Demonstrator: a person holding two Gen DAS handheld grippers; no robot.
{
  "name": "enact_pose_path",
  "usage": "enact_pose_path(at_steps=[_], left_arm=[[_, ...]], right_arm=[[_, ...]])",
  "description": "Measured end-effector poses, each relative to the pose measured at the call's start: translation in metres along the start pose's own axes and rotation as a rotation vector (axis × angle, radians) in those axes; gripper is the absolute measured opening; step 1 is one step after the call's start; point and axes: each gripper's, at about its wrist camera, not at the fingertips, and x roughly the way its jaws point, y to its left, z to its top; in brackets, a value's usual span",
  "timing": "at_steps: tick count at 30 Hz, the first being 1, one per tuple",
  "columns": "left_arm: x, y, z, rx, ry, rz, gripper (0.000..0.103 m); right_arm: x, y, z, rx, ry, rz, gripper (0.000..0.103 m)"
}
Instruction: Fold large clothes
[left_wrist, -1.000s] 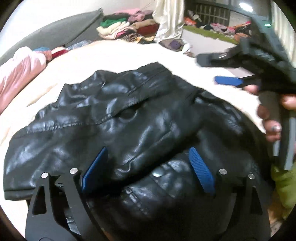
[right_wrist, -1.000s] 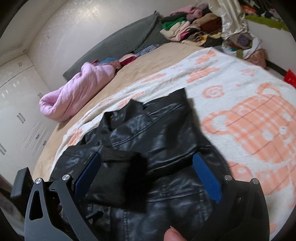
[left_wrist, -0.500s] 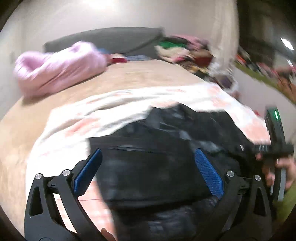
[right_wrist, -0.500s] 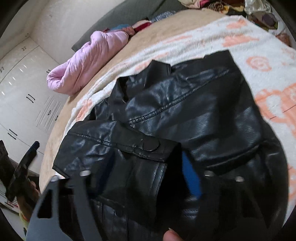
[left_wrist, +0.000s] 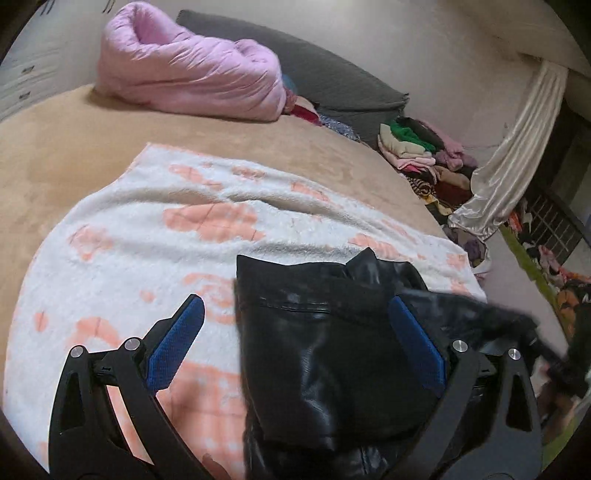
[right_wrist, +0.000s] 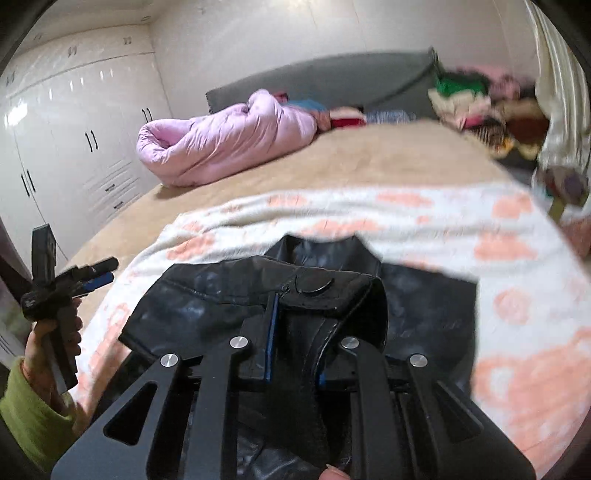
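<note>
A glossy black leather jacket (left_wrist: 332, 354) lies near, on a fluffy white blanket with peach-orange checked shapes (left_wrist: 155, 236) over a plain tan bedspread (left_wrist: 66, 155). Far left is a pale pink puffy quilt (left_wrist: 192, 62), before a dark grey headboard cushion (left_wrist: 332, 77).
</note>
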Motion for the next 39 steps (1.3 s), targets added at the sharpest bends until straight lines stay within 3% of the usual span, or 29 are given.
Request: enact_pose_path(at_steps=[1,3,4,5,10,23,28,35,37,39], left_arm=[[0.004,-0.002,-0.002,0.011,0.005,-0.002,0.093],[0.014,-0.009,-0.007,0.032,0.028,-0.018,0.078],[0.019,-0.013,-0.009,0.045,0.044,-0.033,0.064],[0.024,-0.015,-0.01,0.054,0.053,-0.041,0.057],[0.044,-0.032,-0.028,0.116,0.125,-0.076,0.034],[0.077,-0.047,-0.062,0.184,0.289,-0.044,0.034],[0.081,-0.048,-0.069,0.203,0.295,-0.028,0.034],[0.079,-0.045,-0.068,0.191,0.294,-0.033,0.034],[0.079,-0.045,-0.068,0.191,0.294,-0.032,0.034],[0.079,-0.045,-0.068,0.191,0.292,-0.031,0.034]], right_arm=[[-0.004,0.0,0.004,-0.026,-0.019,-0.016,0.015],[-0.009,-0.002,0.006,-0.058,-0.051,-0.037,0.015],[-0.011,-0.005,0.005,-0.065,-0.063,-0.045,0.015],[-0.013,-0.009,0.004,-0.063,-0.074,-0.056,0.015],[-0.009,-0.026,0.001,0.0,-0.074,-0.05,0.015],[-0.008,-0.033,0.0,0.014,-0.067,-0.049,0.015],[0.011,-0.037,-0.008,-0.006,-0.006,-0.124,0.015],[0.027,-0.054,-0.02,0.074,0.045,-0.132,0.016],[0.026,-0.053,-0.021,0.067,0.044,-0.137,0.018],[0.025,-0.051,-0.021,0.058,0.048,-0.158,0.03]])
